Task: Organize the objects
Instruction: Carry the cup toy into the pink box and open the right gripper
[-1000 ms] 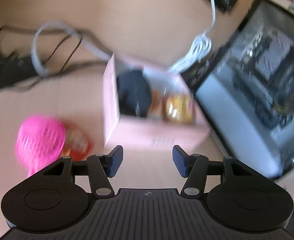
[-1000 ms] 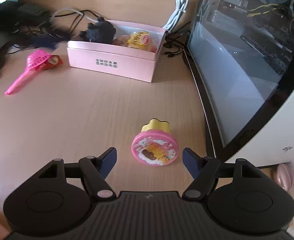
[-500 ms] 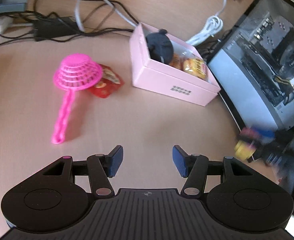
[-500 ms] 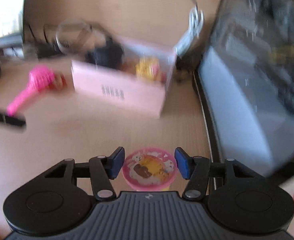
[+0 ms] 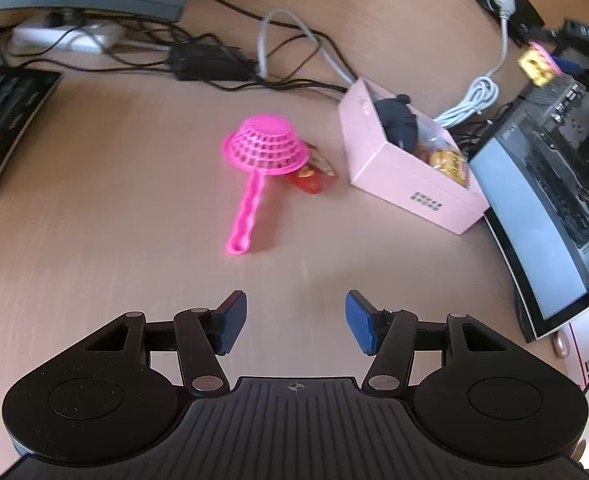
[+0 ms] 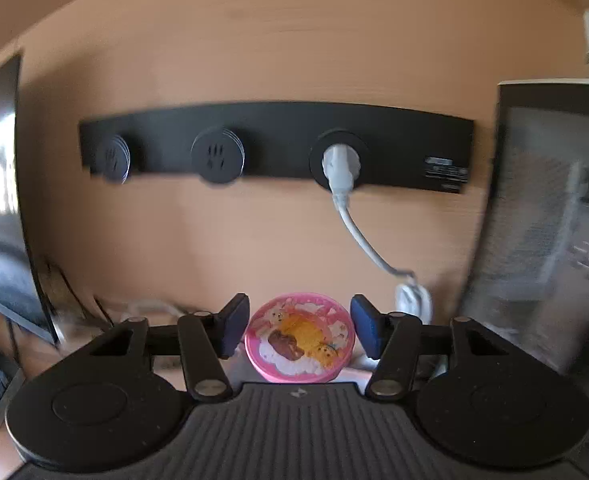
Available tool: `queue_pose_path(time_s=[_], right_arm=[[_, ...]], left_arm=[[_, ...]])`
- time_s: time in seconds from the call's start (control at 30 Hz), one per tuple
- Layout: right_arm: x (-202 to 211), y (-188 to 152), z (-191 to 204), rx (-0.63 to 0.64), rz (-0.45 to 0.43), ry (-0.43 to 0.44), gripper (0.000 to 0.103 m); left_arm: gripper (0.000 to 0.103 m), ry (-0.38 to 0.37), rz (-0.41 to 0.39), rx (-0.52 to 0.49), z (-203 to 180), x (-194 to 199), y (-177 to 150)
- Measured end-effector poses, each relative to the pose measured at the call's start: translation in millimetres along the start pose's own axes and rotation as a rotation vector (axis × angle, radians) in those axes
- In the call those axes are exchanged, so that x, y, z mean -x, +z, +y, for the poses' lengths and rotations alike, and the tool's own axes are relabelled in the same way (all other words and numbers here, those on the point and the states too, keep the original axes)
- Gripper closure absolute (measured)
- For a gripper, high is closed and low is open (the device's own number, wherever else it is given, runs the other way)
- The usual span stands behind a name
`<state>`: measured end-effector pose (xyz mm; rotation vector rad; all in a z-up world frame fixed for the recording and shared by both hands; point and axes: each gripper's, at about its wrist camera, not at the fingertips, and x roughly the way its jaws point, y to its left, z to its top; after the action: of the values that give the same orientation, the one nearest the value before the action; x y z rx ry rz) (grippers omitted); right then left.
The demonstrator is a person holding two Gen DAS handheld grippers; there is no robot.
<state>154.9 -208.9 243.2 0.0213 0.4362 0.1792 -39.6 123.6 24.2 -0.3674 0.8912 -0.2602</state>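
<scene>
The little jelly cup sits crosswise in the right gripper. Its pink cartoon lid faces back at the wrist and its yellow body points away toward the wall, so its axis runs along the fingers. Those jaws have just been easing wider, yet the cup is between the blue pads and carried clear of the desk, so they are pinching it by the rim. From the left wrist it shows small at the far right, up above the pink box. The right gripper is aimed close to level at the black socket strip. The left gripper tilts down over bare desk, its tongs spread with nothing between them. Ahead of it, the pink strainer lies dome-up, handle toward it, partly over a red packet. A second ago the cup lay on its side on the desk before open jaws, and the left gripper was close over the box.
</scene>
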Motion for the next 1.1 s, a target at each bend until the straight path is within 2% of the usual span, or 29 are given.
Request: queue_pose_path(time_s=[0.03,0.1,0.23,0.53,0.73,0.93,1.1], right_arm=[[-5,3,-4,-0.029,-0.011,-0.018,0.014],[-6,1,-8,-0.059,-0.026,-0.029,0.013],[0,-23,-8,-0.069,-0.001,-0.025,0.003],[14,-107,17,0.088,0.131,-0.069,0.002],[30,-160,47,0.197,0.2,-0.049,0.0],[43,-198,66,0.219,0.289,0.001,0.0],[50,-216,66,0.207,0.336,0.006,0.0]], left_arm=[[0.044,0.007,-0.001,0.003,1,2,-2],[0.044,0.018,-0.003,0.003,5,6,-6],[0.044,0.041,0.001,0.008,11,7,-9],[0.044,0.067,0.005,-0.082,-5,0,-2],[0.044,0.107,-0.005,-0.132,-14,-6,8],[0.044,0.14,-0.033,-0.181,-24,-10,19],[0.044,0.13,-0.024,-0.2,-30,-17,22]])
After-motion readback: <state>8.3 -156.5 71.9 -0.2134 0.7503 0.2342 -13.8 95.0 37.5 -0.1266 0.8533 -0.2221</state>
